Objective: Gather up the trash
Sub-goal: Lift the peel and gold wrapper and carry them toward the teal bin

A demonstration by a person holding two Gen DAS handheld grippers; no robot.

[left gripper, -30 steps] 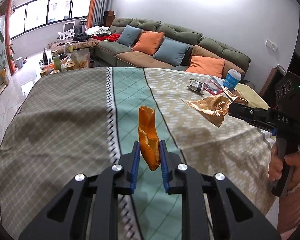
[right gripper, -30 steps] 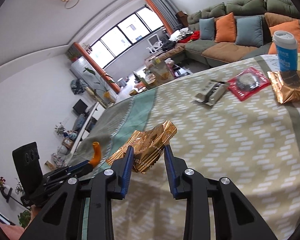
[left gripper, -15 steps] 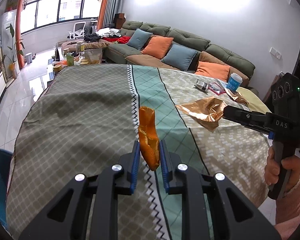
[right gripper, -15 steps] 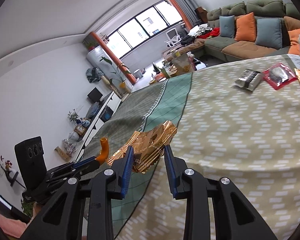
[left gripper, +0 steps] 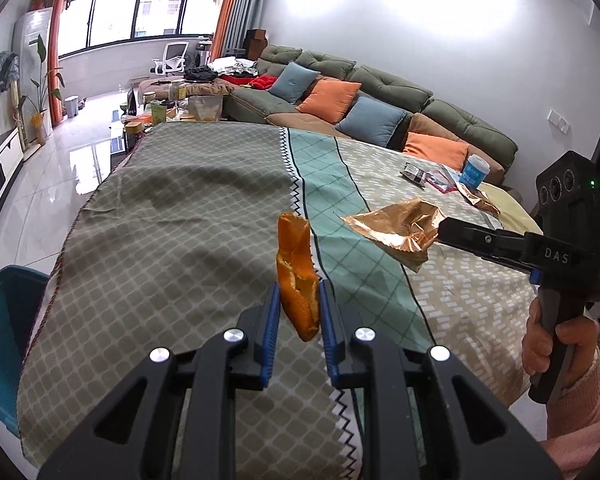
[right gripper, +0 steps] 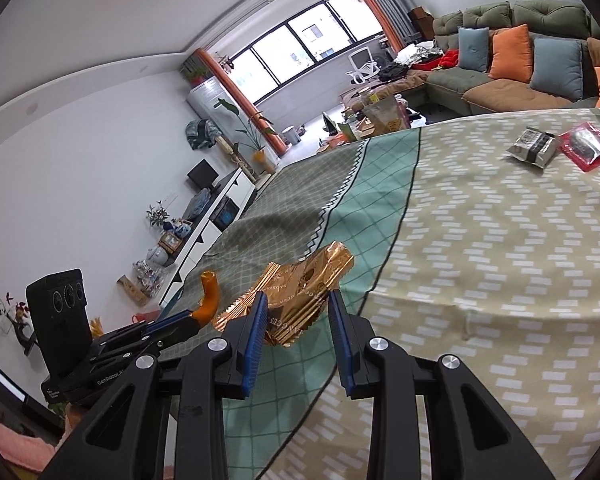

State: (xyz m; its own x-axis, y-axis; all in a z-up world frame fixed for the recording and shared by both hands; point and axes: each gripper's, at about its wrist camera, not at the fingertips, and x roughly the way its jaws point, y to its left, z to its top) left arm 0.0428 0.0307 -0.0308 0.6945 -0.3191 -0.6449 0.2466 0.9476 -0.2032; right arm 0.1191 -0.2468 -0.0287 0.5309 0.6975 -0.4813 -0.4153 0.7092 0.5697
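My left gripper [left gripper: 298,300] is shut on an orange peel [left gripper: 296,272] and holds it above the patterned tablecloth [left gripper: 180,232]. My right gripper [right gripper: 298,312] is shut on a crumpled gold foil wrapper [right gripper: 300,284], also held above the cloth. In the left wrist view the right gripper [left gripper: 444,232] shows at the right with the gold wrapper [left gripper: 400,232]. In the right wrist view the left gripper [right gripper: 188,318] shows at the lower left with the peel [right gripper: 209,296]. A blue bin [left gripper: 0,336] stands at the table's left edge.
At the table's far right lie a silver packet [right gripper: 534,146], a red packet [right gripper: 588,148], another gold wrapper [left gripper: 480,200] and a blue-and-white cup [left gripper: 475,171]. A green sofa [left gripper: 380,96] with cushions stands behind the table.
Both grippers have swung left across the table with their loads. The blue bin has come into the left wrist view; the far-right trash has slid toward the edge of the right wrist view.
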